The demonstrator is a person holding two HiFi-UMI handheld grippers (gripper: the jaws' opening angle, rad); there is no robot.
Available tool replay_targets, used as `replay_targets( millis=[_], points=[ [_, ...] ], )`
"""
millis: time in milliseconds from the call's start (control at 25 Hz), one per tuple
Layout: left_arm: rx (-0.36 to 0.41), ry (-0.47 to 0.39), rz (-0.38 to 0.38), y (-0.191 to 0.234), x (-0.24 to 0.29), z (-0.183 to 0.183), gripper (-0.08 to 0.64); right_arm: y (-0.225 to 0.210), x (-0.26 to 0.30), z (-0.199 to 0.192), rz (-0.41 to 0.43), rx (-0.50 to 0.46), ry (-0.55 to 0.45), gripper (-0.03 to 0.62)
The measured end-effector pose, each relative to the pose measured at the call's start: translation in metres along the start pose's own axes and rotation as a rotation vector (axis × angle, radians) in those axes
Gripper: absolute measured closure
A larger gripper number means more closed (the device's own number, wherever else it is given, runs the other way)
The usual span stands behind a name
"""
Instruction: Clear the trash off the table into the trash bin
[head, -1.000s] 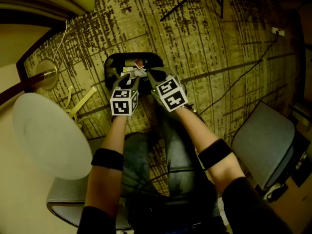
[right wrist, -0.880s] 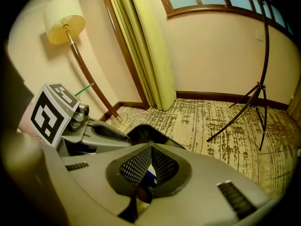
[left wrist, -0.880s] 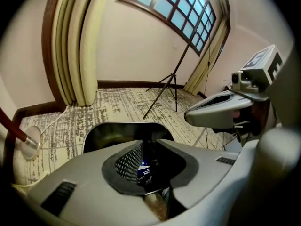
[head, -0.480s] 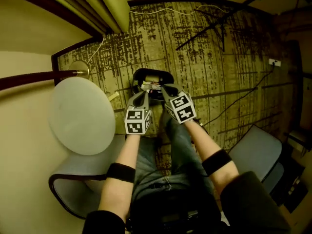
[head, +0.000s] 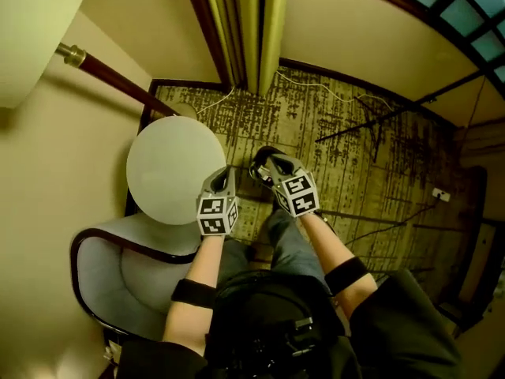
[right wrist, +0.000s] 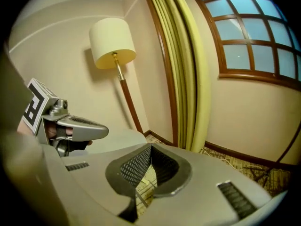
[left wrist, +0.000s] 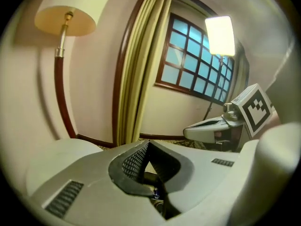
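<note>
Walls: plain cream, finished with a dark wood skirting along the floor.

Floor: carpet in olive and dark brown with a streaked pattern. A thin white cable lies along its upper edge.

Curtain: yellow-green, gathered in folds at upper centre of the head view.

Window: upper right corner, dark wood frame, small bluish panes in a grid.

Floor lamp: cream drum shade at upper left, on a dark red pole with a brass collar.

Furniture: a round white bench at centre left. Below it stands a grey armchair with a dark wood rim.

Lighting: dim and warm.
</note>
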State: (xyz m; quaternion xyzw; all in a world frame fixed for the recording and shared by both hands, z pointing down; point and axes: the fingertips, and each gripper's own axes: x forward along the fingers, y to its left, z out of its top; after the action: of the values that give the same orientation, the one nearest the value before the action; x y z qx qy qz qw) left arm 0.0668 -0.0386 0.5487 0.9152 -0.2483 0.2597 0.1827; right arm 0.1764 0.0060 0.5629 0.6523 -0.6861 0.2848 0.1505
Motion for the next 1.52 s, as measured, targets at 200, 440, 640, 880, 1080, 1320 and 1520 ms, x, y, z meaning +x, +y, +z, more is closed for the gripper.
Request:
replay_targets(
  millis=[200, 440, 640, 880, 1080, 1320, 1520],
  points=[
    [-0.08, -0.07, 0.166, 0.062, -0.08, 0.015, 0.56, 0.077, 0.013, 0.05, 0.152, -0.106, -0.017, 0.591],
    [-0.181, -0.149, 0.368, 0.131, -0.18, 0.017, 0.56, 0.171, 0.034, 0.085, 0.325, -0.17, -0.003, 0.592],
    [-0.246, -0.198, 0.493, 0.178, -0.253, 0.01, 0.56, 0.24, 0.044, 0.104, 0.437, -0.265, 0.002, 0.592],
    [-0.293, -0.217, 0.557, 0.207, -0.296, -0.008, 0.56, 0.294, 0.05, 0.112, 0.508, -0.367, 0.012, 0.592],
    [-0.313, -0.22, 0.565, 0.216, -0.309, -0.016, 0.56, 0.309, 0.055, 0.117, 0.533, -0.386, 0.018, 0.592],
    [-0.322, -0.217, 0.563, 0.223, -0.318, -0.02, 0.56, 0.316, 0.058, 0.123, 0.53, -0.388, 0.014, 0.592],
    [-0.323, -0.219, 0.552, 0.222, -0.319, -0.024, 0.56, 0.32, 0.056, 0.118, 0.527, -0.391, 0.022, 0.592]
  ],
)
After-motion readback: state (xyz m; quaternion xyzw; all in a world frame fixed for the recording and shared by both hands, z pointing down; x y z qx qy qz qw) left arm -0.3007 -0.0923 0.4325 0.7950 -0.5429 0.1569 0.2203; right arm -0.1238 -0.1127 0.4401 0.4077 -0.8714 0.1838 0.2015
